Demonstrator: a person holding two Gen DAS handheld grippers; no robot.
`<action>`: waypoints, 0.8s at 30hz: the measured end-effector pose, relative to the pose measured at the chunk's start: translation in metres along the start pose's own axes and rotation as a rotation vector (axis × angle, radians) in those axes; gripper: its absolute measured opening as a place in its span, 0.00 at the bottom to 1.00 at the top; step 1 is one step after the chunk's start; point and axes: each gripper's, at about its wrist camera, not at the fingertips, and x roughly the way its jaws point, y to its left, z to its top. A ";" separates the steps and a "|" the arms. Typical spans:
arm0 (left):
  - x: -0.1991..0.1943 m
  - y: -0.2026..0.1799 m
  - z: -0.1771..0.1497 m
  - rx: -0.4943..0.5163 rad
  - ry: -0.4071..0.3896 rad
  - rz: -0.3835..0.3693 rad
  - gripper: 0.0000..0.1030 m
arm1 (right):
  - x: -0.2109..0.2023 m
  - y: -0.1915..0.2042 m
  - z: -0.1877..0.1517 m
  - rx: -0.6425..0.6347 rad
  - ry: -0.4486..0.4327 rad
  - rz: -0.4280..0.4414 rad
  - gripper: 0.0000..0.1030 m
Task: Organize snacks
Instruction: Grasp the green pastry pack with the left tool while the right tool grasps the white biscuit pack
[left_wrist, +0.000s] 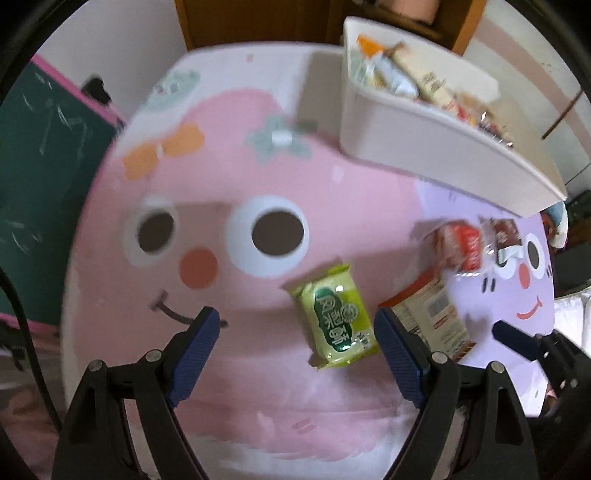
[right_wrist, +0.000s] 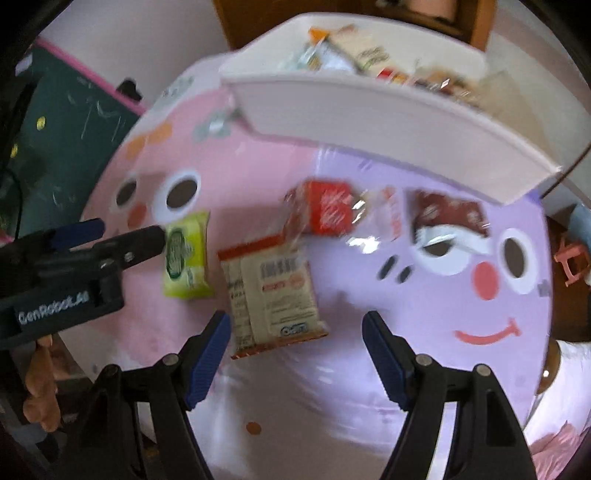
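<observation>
A green snack packet (left_wrist: 338, 317) lies on the pink table (left_wrist: 221, 387), just ahead of my open, empty left gripper (left_wrist: 295, 321), toward its right finger. It also shows in the right wrist view (right_wrist: 186, 254). A white and orange packet (right_wrist: 271, 291) lies face down just ahead of my open, empty right gripper (right_wrist: 295, 325); it also shows in the left wrist view (left_wrist: 430, 314). A red packet (right_wrist: 325, 210) and a dark brown packet (right_wrist: 448, 218) lie further back. A white bin (right_wrist: 369, 122) holds several snacks.
The left gripper (right_wrist: 122, 232) reaches in from the left of the right wrist view, beside the green packet. The right gripper's finger (left_wrist: 515, 338) shows at the right of the left wrist view. A green chalkboard (left_wrist: 44, 177) stands left of the table. A small pink stool (right_wrist: 572, 262) is off the right edge.
</observation>
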 end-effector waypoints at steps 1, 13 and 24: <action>0.007 0.001 -0.001 -0.012 0.015 -0.007 0.82 | 0.007 0.003 -0.002 -0.010 0.007 -0.002 0.72; 0.035 0.002 -0.002 -0.064 0.066 -0.059 0.82 | 0.027 0.019 -0.006 -0.079 -0.034 -0.079 0.60; 0.034 -0.008 -0.009 0.005 0.031 0.037 0.34 | 0.022 0.012 -0.012 -0.020 -0.018 -0.064 0.46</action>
